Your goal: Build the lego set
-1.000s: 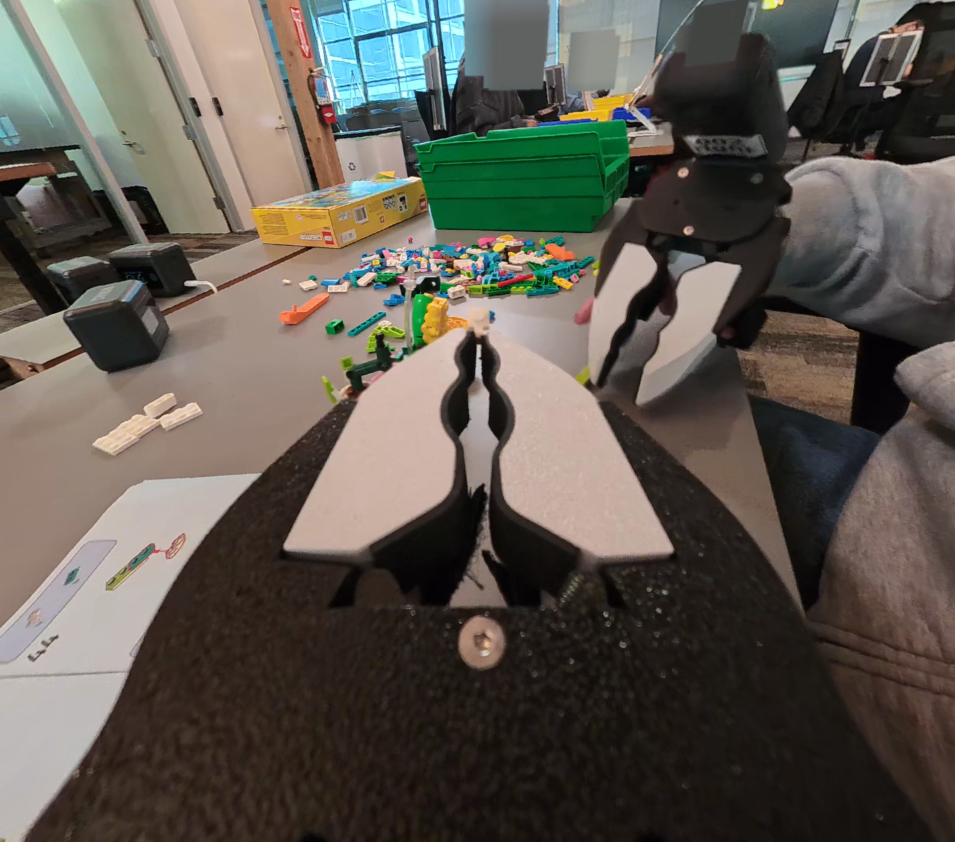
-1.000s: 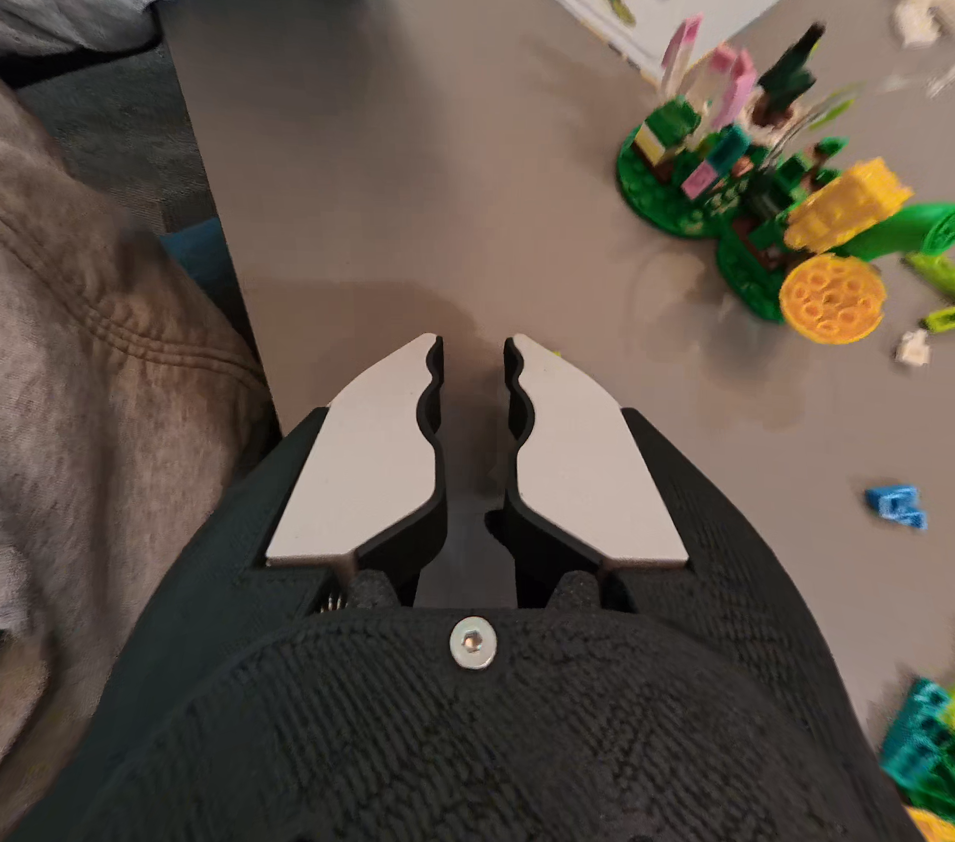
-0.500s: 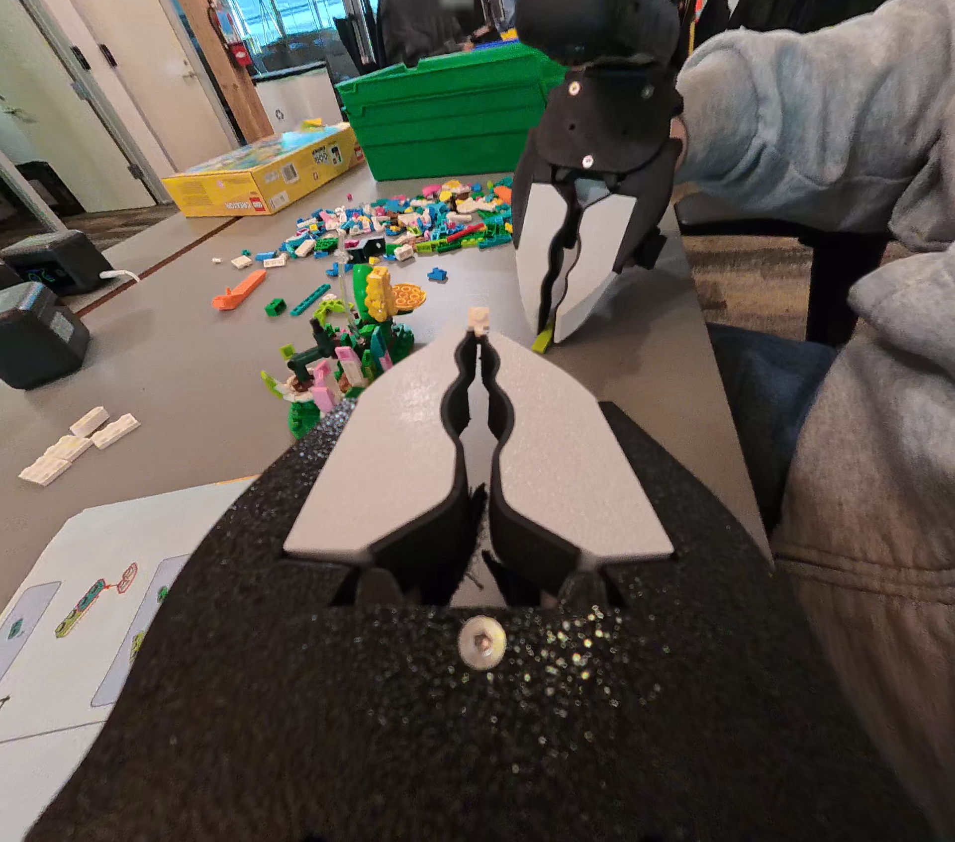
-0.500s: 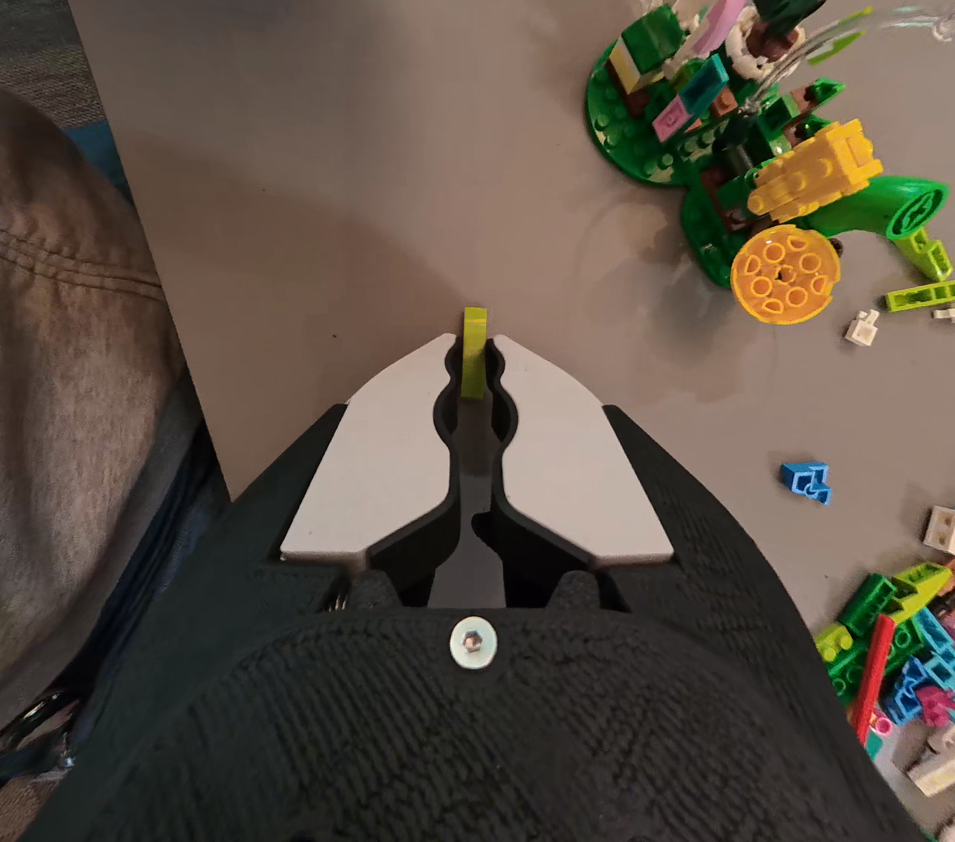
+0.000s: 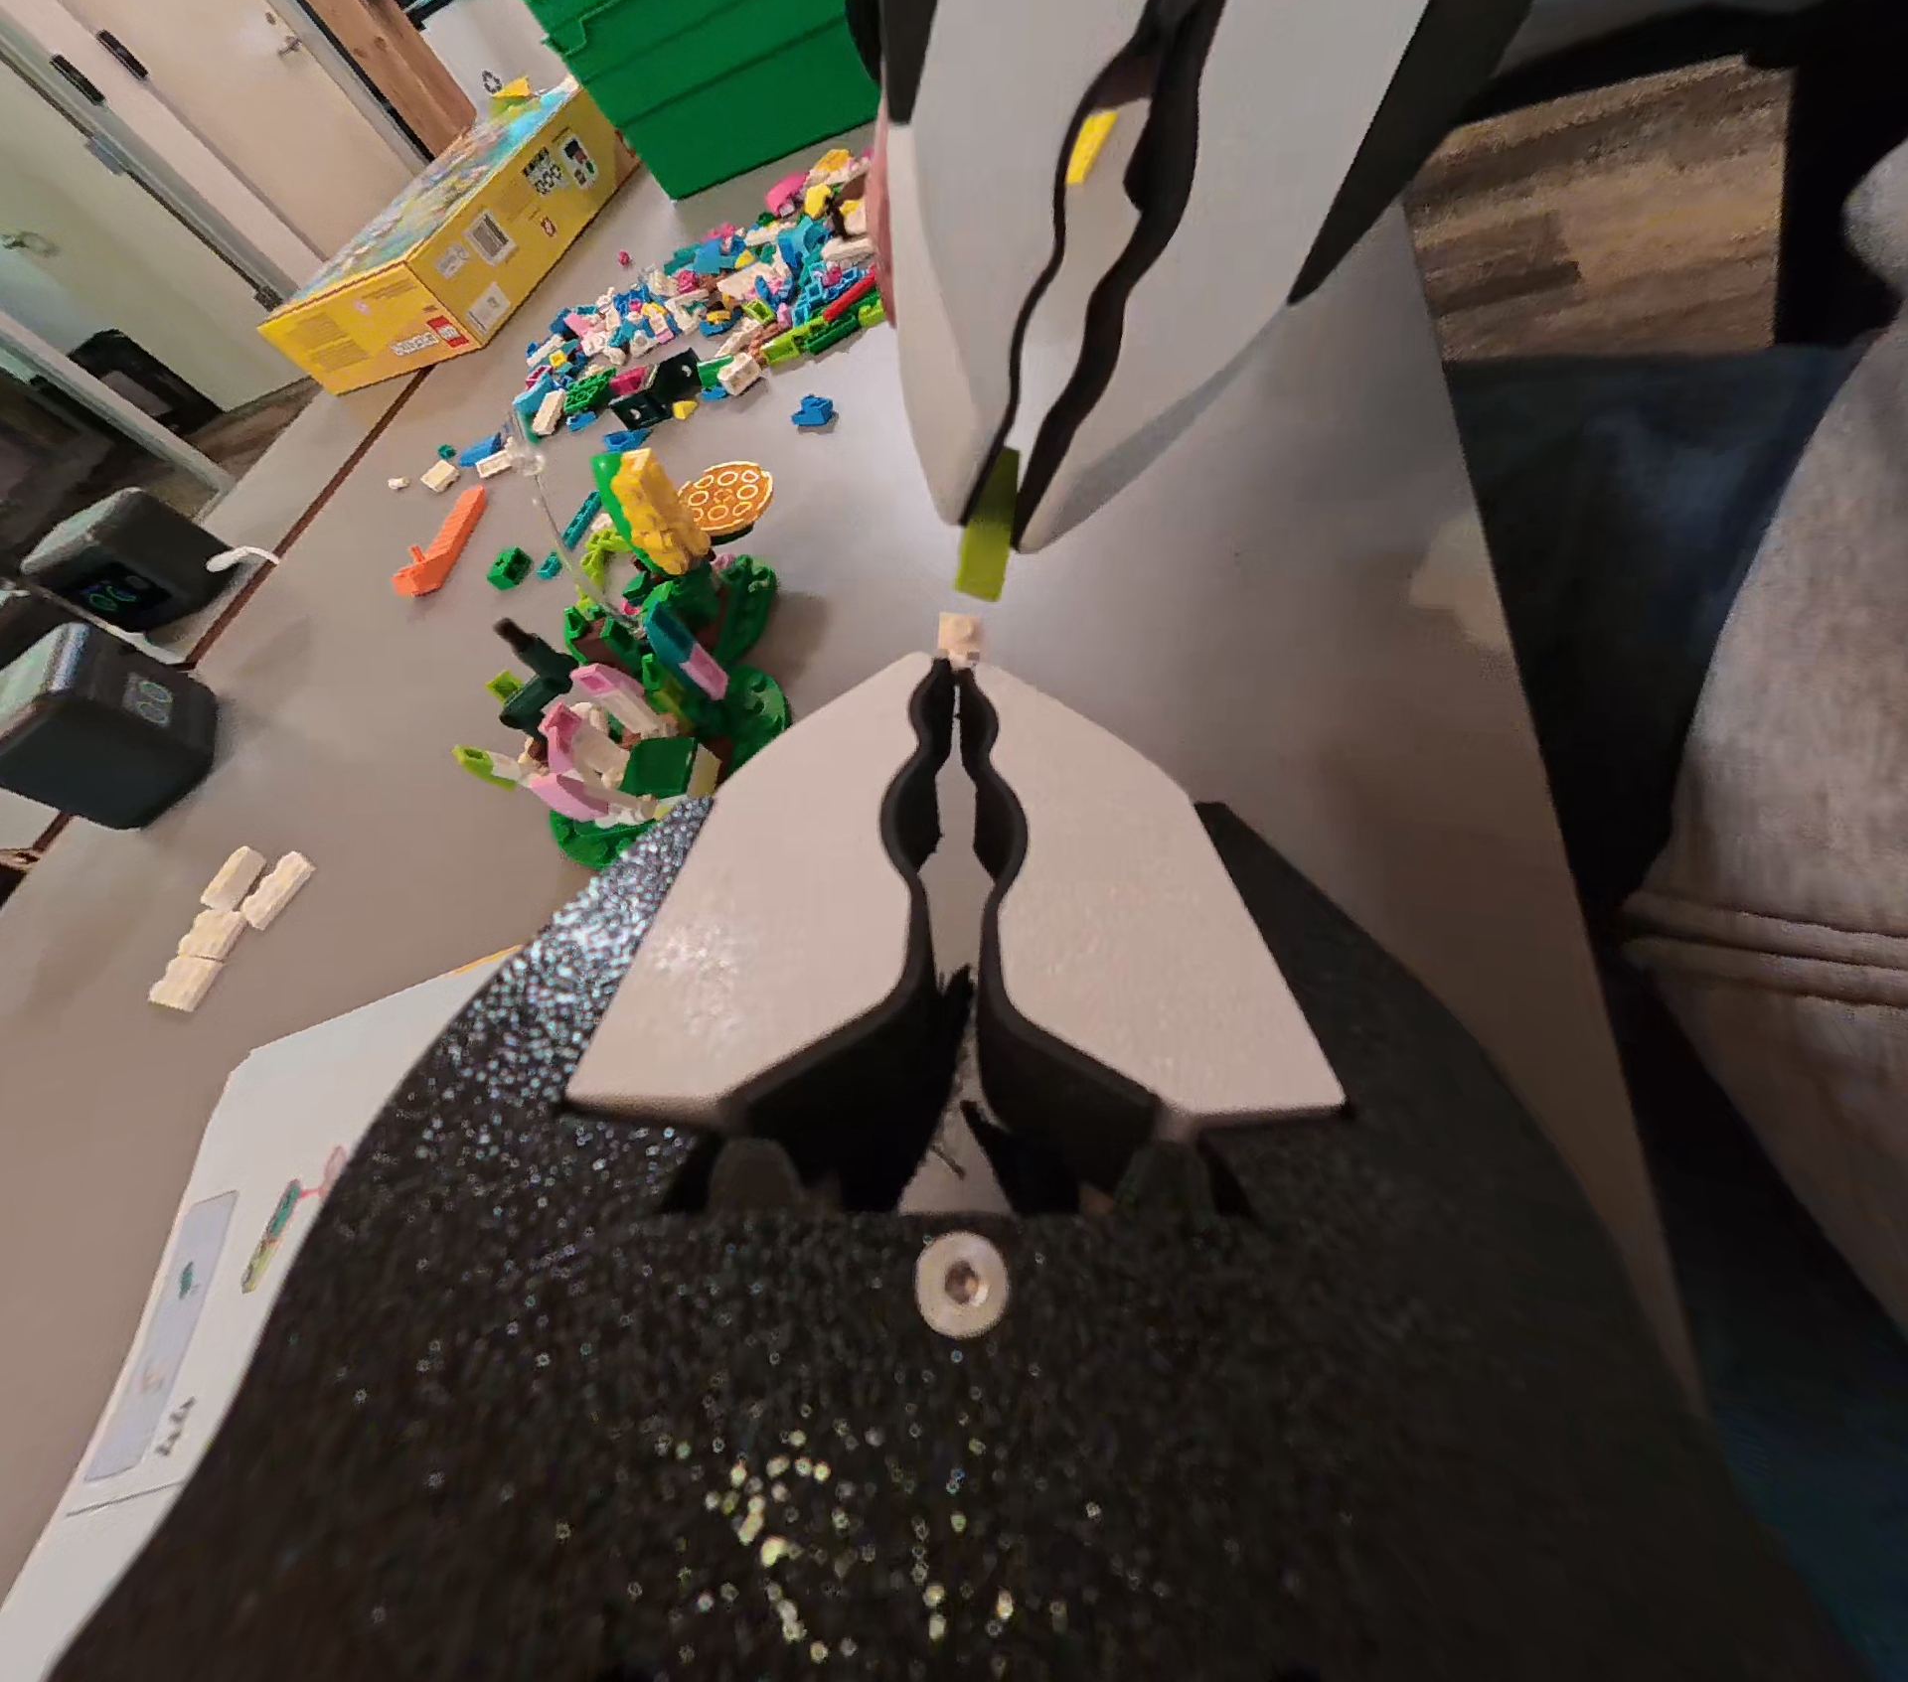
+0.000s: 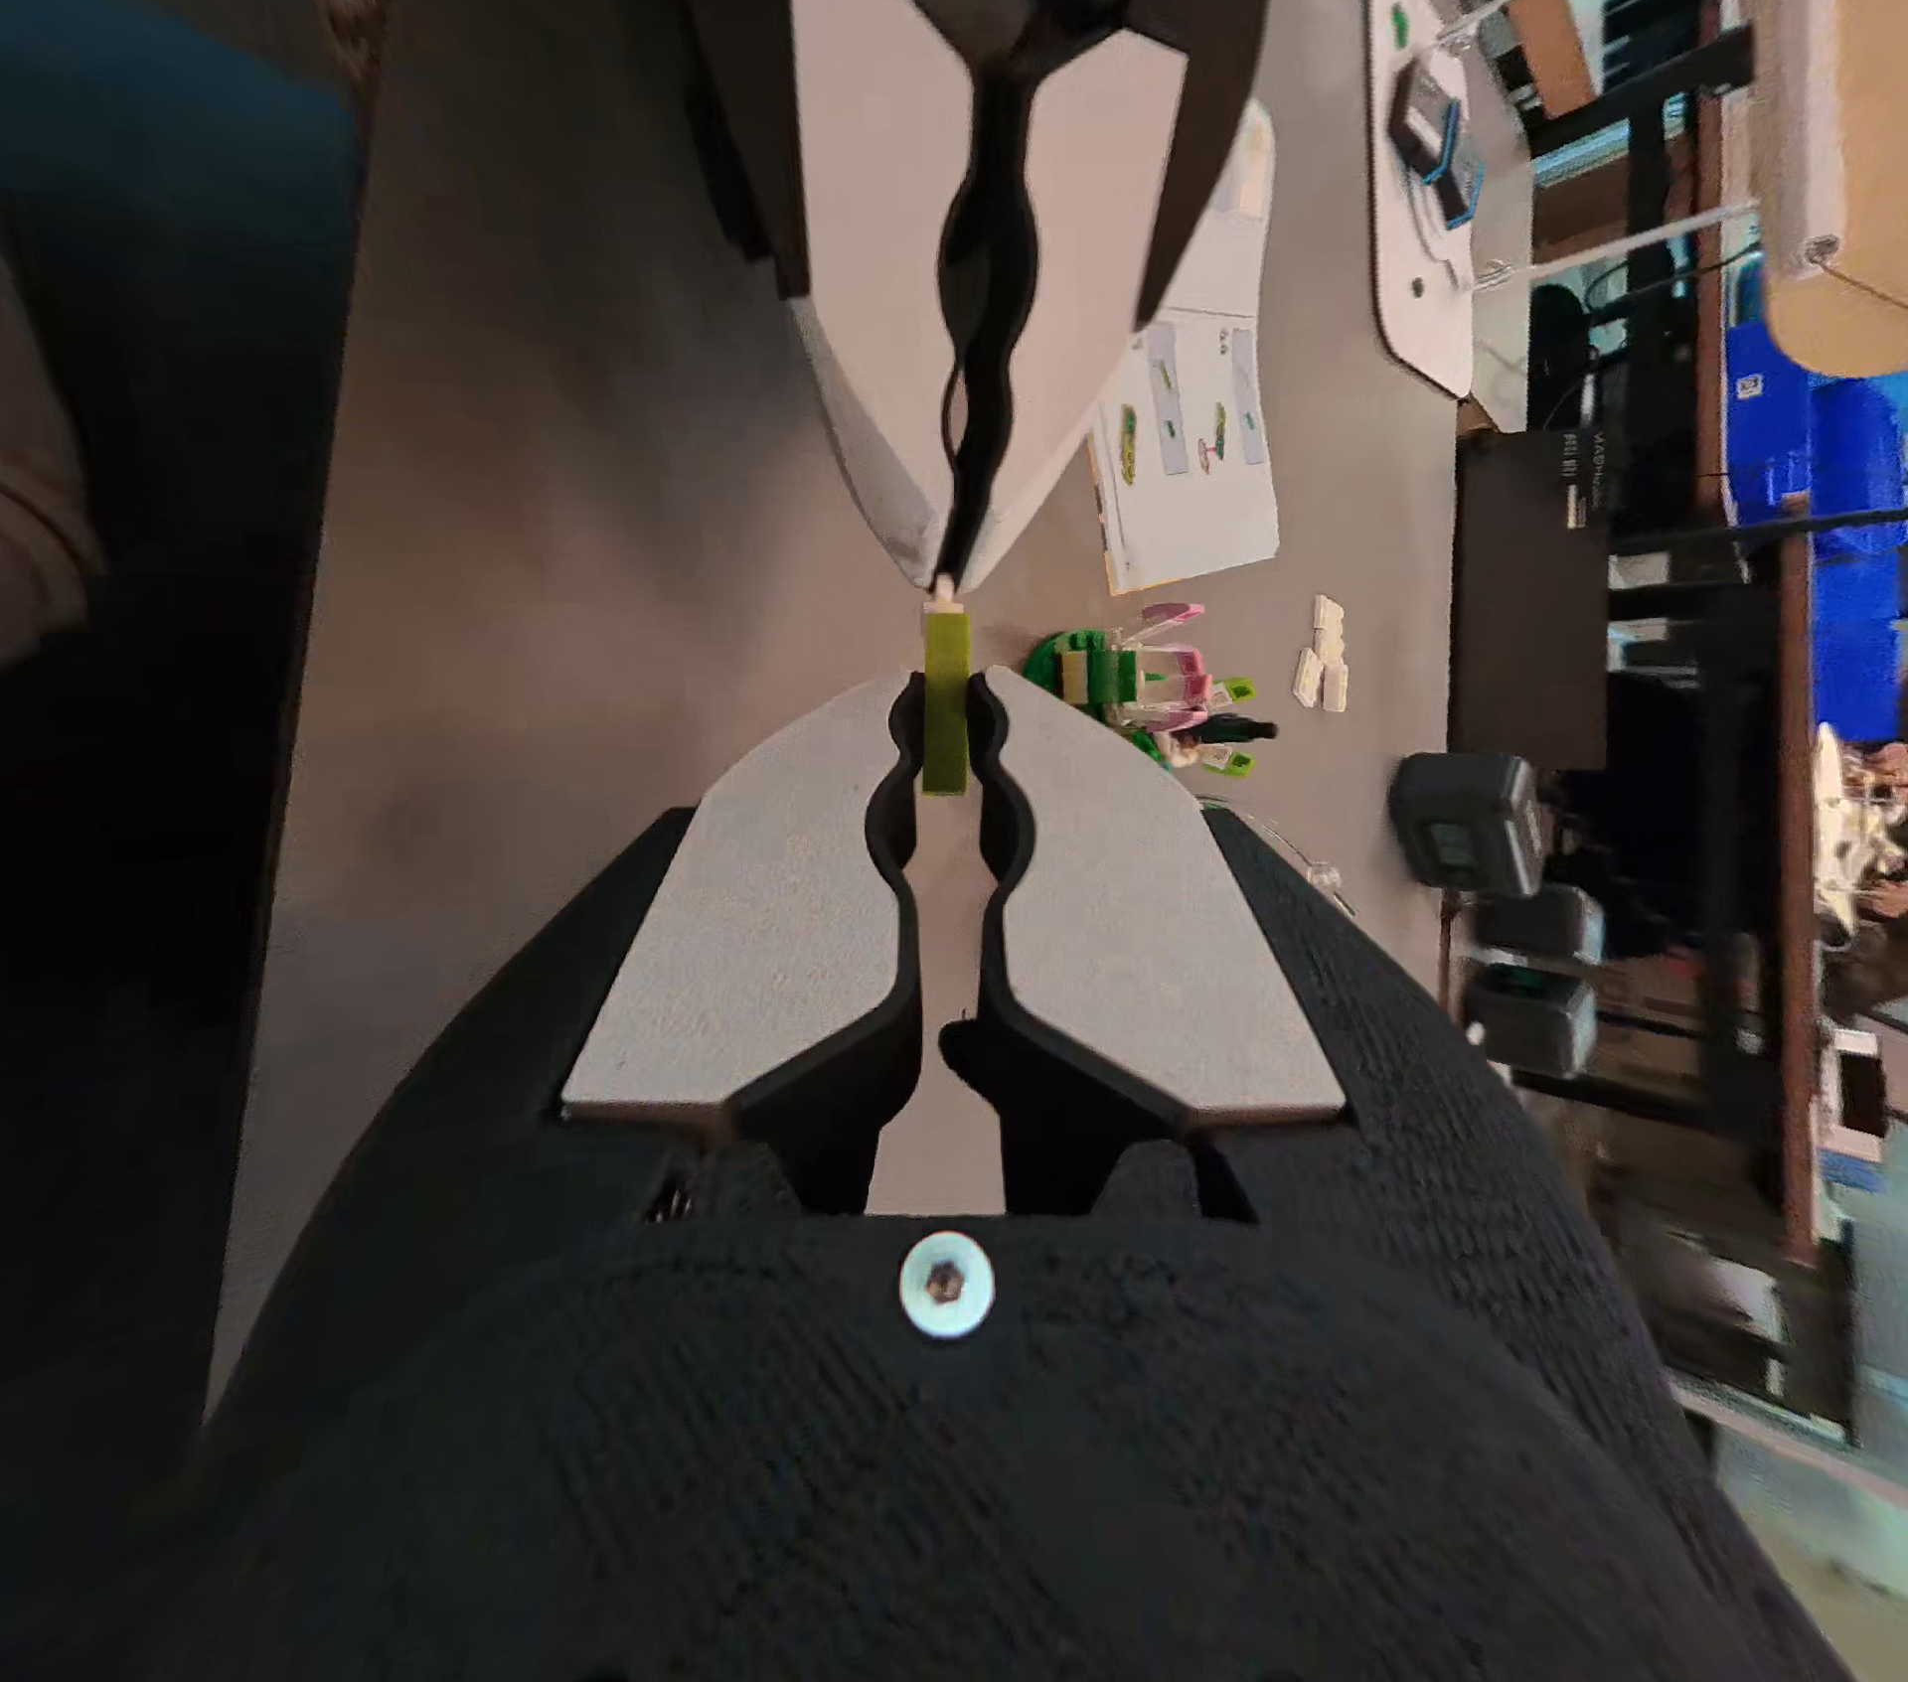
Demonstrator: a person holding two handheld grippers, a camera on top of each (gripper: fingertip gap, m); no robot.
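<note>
My left gripper (image 5: 952,670) is shut on a small white piece (image 5: 958,637) that sticks out past its tips. My right gripper (image 6: 948,683) is shut on a lime green piece (image 6: 947,703). The two grippers face each other tip to tip above the grey table (image 5: 1187,559). In the left wrist view the right gripper (image 5: 993,533) hangs just above my tips, the lime piece (image 5: 986,543) a small gap from the white piece. In the right wrist view the left gripper (image 6: 945,574) is opposite and the white piece (image 6: 945,592) seems to touch the lime one. The part-built green model (image 5: 661,683) stands to the left.
A pile of loose bricks (image 5: 712,311), a yellow box (image 5: 454,260) and green bins (image 5: 712,12) lie at the far end. An instruction booklet (image 5: 207,1271), white pieces (image 5: 232,920), an orange tool (image 5: 439,543) and dark devices (image 5: 98,734) are at the left. A person's grey sleeve (image 5: 1797,703) is at the right.
The right gripper shut on the lime piece, lifted it off the table and swung round to face the left gripper. The two held pieces have come close together.
</note>
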